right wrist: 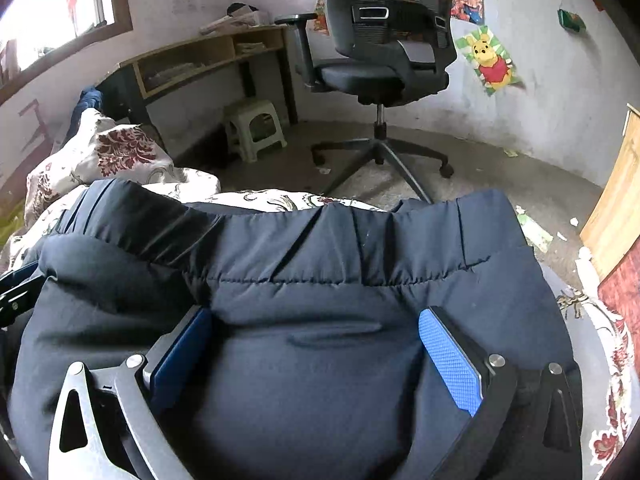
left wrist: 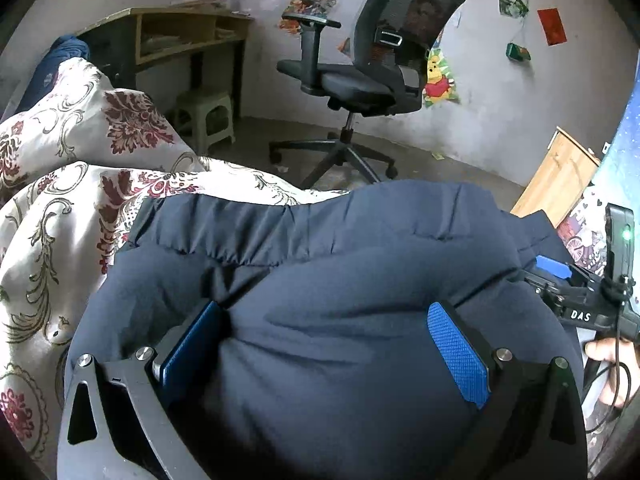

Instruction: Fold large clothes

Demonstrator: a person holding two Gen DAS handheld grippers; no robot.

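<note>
Left wrist view: the left gripper (left wrist: 324, 336) has its blue pads set wide, a fat bulge of the navy garment (left wrist: 320, 248) swelling between them; whether they truly pinch it, I cannot tell; the cloth lies on the floral bedspread (left wrist: 60, 200), elastic waistband at the far edge; the right gripper (left wrist: 560, 276) sits at the right.

Right wrist view: the same picture here, pads apart around a soft fold; looks light, limp, slightly slick; best taken near the stitched waistband seam.

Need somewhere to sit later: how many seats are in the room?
2: an office chair mid-floor, and a plastic stool under the desk. Others may be hidden.
</note>
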